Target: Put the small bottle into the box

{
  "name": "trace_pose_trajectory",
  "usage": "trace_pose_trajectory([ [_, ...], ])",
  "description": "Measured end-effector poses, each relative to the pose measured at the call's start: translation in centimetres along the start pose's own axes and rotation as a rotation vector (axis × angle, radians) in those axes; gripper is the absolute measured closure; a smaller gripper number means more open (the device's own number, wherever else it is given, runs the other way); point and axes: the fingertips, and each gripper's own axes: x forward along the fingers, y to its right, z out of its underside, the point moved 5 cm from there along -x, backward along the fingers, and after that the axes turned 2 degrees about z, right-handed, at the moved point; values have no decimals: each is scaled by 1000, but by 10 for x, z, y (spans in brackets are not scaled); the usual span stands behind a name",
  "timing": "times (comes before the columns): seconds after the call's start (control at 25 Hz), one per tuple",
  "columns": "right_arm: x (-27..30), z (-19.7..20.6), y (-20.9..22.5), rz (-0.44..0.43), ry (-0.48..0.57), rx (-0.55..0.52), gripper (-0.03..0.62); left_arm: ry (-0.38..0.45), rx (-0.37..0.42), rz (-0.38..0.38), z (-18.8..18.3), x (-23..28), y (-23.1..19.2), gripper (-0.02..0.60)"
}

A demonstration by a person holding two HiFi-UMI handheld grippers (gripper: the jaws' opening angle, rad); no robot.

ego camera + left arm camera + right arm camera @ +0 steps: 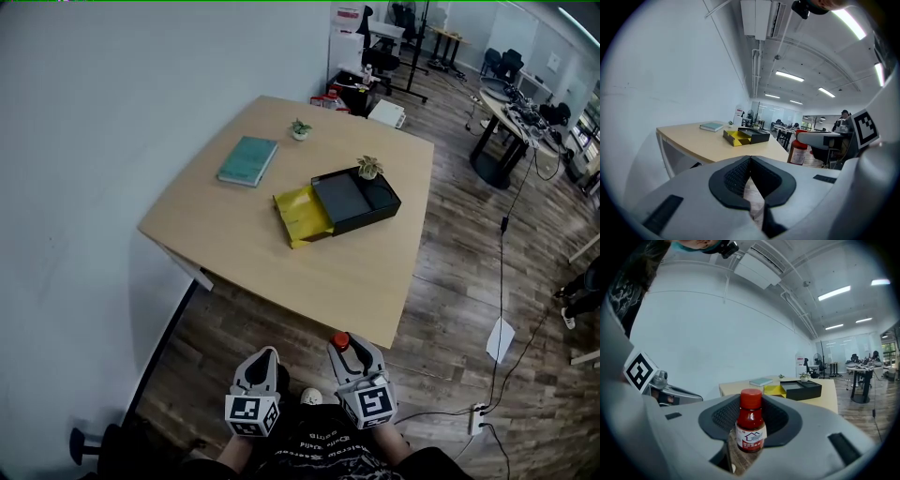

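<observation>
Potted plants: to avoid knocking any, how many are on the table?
2: one plant near the far edge, beside the teal book; the other at the far corner of the black box. None seems hidden.

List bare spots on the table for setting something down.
Widest free patch: the table strip between the yellow tray, black box and the near edge. Also free: the left corner, near side of the book. Crowded: mid-table around the box and the plant at its far corner.
</observation>
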Motion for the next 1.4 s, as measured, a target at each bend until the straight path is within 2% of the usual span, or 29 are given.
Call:
trace_pose_trajectory([
  [0.36, 48, 3, 9, 27, -27, 9, 451, -15, 13, 42, -7, 45, -31, 577],
  [0.88, 156, -25, 18, 109, -33, 15, 451, -15, 71, 164, -74, 146, -107, 577],
  [1.4, 245, -51, 19, 256, -11, 34, 451, -20, 153, 320, -125, 225, -176, 577],
])
